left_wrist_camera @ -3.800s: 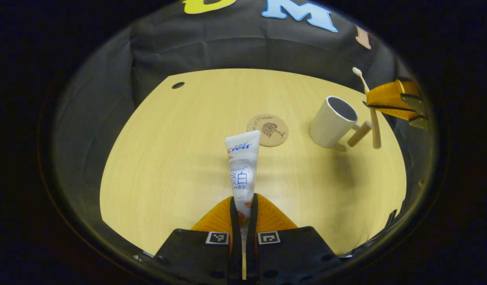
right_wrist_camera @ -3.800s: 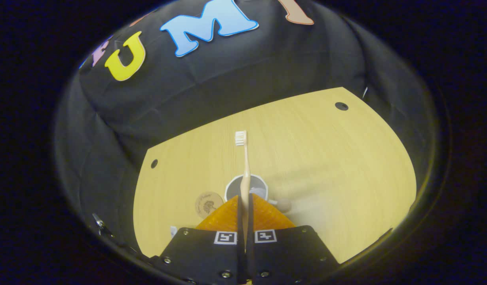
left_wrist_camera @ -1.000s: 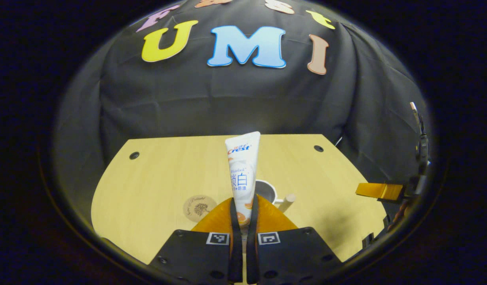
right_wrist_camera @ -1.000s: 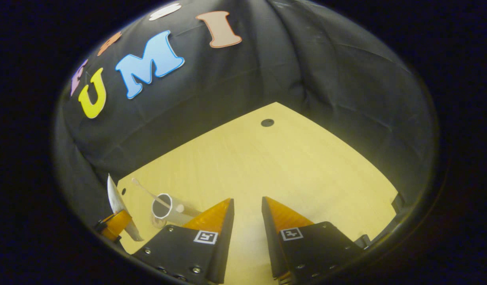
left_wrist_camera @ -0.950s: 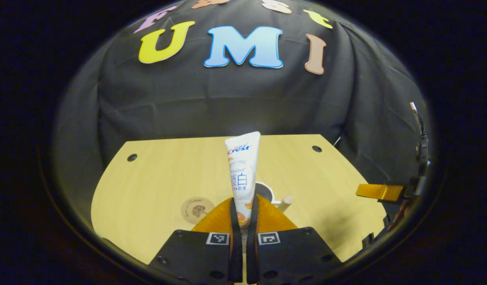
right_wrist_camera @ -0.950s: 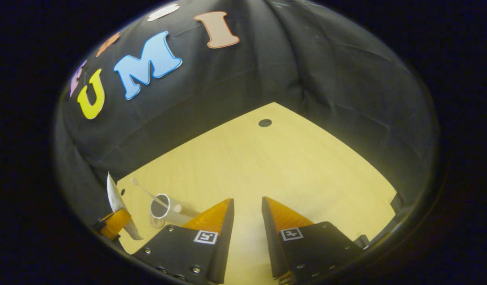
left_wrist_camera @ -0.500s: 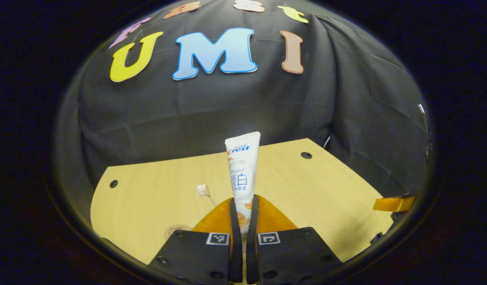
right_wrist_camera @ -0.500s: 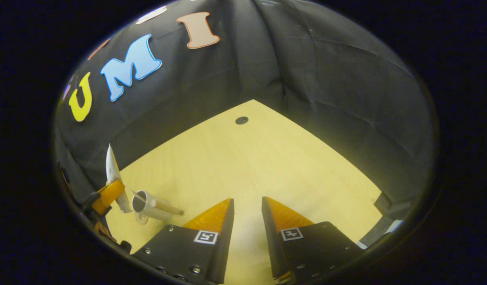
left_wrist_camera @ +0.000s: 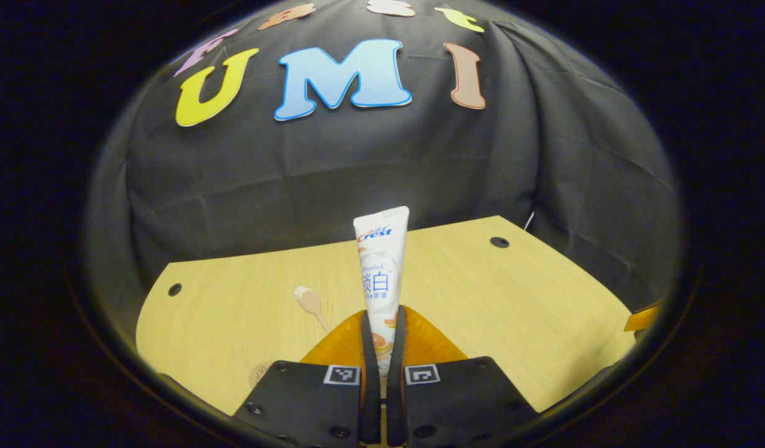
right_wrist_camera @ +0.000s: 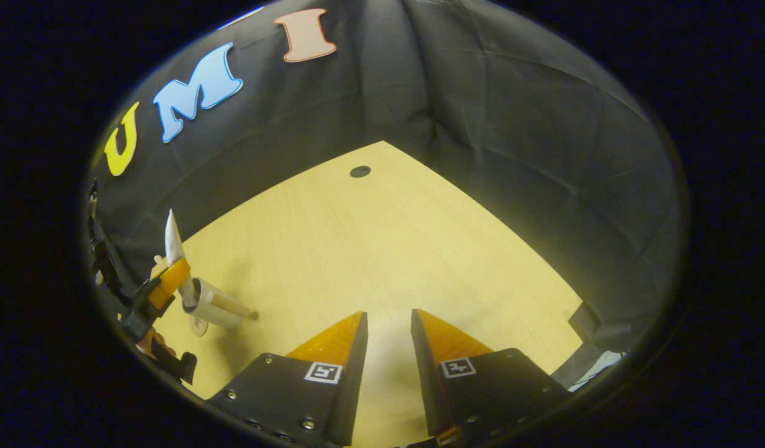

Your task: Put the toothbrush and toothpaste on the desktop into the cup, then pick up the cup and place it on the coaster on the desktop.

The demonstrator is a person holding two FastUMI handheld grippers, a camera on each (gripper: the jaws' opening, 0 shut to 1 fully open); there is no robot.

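Note:
My left gripper (left_wrist_camera: 382, 311) is shut on the white toothpaste tube (left_wrist_camera: 380, 261), which stands upright between its fingers. The toothbrush head (left_wrist_camera: 308, 300) pokes up just left of those fingers, its stem running down behind them. In the right gripper view the white cup (right_wrist_camera: 209, 306) stands at the far left of the table with its wooden handle (right_wrist_camera: 233, 306) pointing toward me. The left gripper (right_wrist_camera: 165, 283) holds the toothpaste tube (right_wrist_camera: 171, 239) right over the cup's mouth. My right gripper (right_wrist_camera: 389, 330) is open and holds nothing, well to the right of the cup.
The round cork coaster (left_wrist_camera: 260, 375) peeks out at the lower left beside my left fingers. The light wood table (right_wrist_camera: 389, 236) has small dark holes (left_wrist_camera: 499, 242) near its back corners. Black cloth walls close in behind and to the right.
The right gripper has let go of the toothbrush, which now stands in the cup, and has drawn away to the right. The left gripper has carried the toothpaste over the cup.

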